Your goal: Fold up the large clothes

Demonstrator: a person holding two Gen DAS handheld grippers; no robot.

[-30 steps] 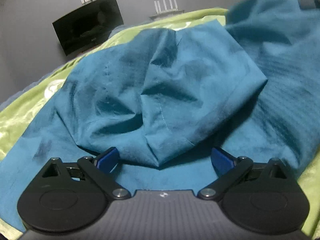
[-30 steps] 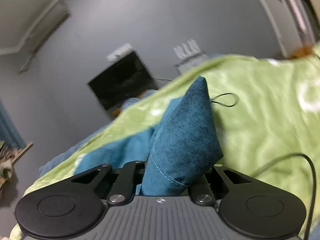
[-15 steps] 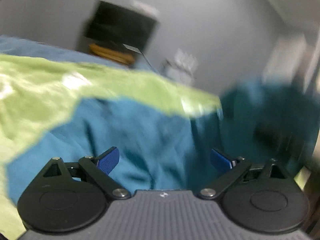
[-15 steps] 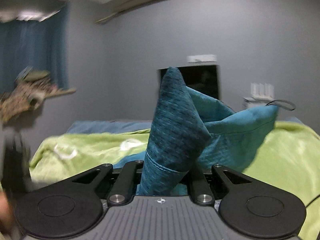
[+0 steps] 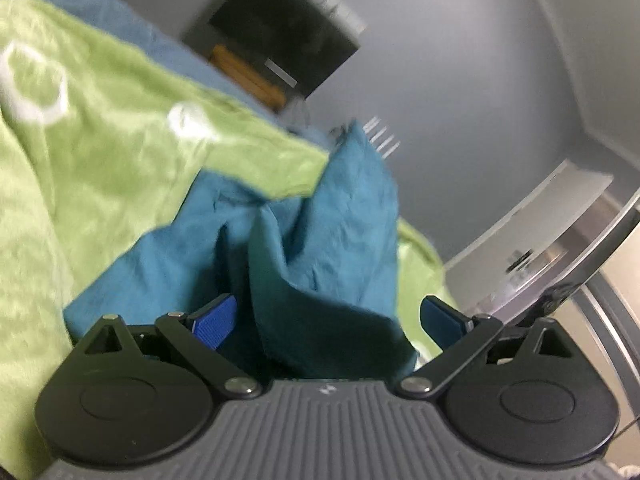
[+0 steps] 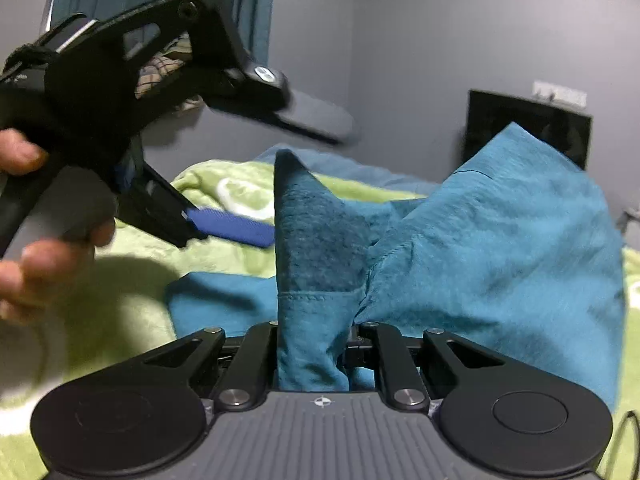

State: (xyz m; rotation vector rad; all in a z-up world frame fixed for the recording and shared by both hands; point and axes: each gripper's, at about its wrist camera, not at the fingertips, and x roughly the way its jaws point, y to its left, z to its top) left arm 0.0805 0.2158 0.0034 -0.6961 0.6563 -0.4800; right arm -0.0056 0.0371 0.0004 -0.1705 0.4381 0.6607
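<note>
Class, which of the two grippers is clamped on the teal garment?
The right gripper: its jaws pinch the teal garment. The left gripper stands open.

Right gripper (image 6: 314, 356) pads buried in teal garment (image 6: 500, 256), person's hand (image 6: 36, 264) cut off by frame edge

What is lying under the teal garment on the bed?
Under the teal garment a green blanket with white ring patterns shows around its edges. Whatever lies directly beneath the cloth is covered and cannot be seen.
</note>
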